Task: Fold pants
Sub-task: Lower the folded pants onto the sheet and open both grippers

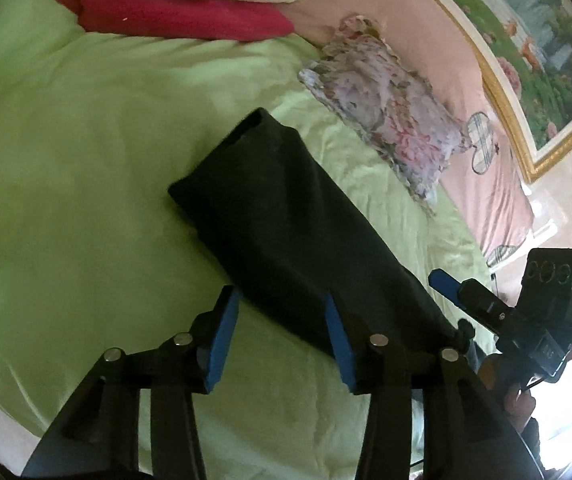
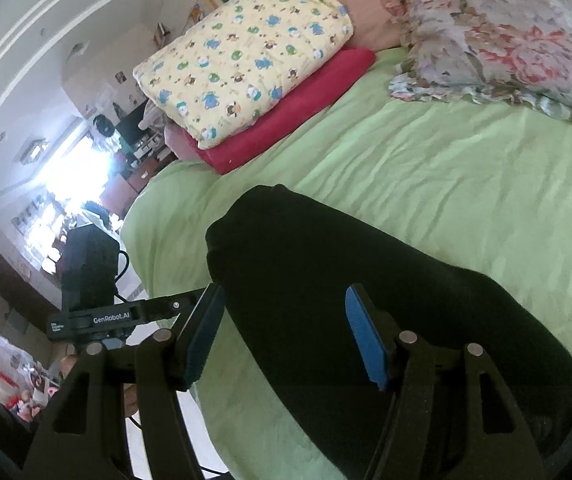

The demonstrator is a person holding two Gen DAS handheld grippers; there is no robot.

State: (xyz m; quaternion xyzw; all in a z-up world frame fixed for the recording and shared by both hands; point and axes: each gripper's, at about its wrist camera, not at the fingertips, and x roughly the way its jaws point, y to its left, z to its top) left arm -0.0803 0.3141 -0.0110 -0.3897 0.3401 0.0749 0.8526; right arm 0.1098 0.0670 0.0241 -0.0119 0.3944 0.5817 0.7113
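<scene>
Left gripper point(image 1: 281, 320): jaws apart, gripping nothing; blue pads point(image 1: 221, 340) hang over the near edge of the pants, no cloth pinched between them.
Right gripper point(image 2: 286, 328): jaws apart, released; the pants lie below and between its blue pads point(image 2: 366, 340), which do not press on the cloth.
Pants point(image 1: 286, 224): black, folded into a long narrow strip, lying flat on the sheet and running away from both grippers.
Sheet point(image 1: 85, 160): light green, lightly wrinkled, covers the bed.
Floral pillow point(image 1: 390, 120): beyond the pants, at the head of the bed, apart from them.
Yellow quilt point(image 2: 241, 60): folded, stacked on a red blanket point(image 2: 306, 100), well apart from the pants.
Painting point(image 1: 534, 48): gold-framed, on the wall behind the bed.
</scene>
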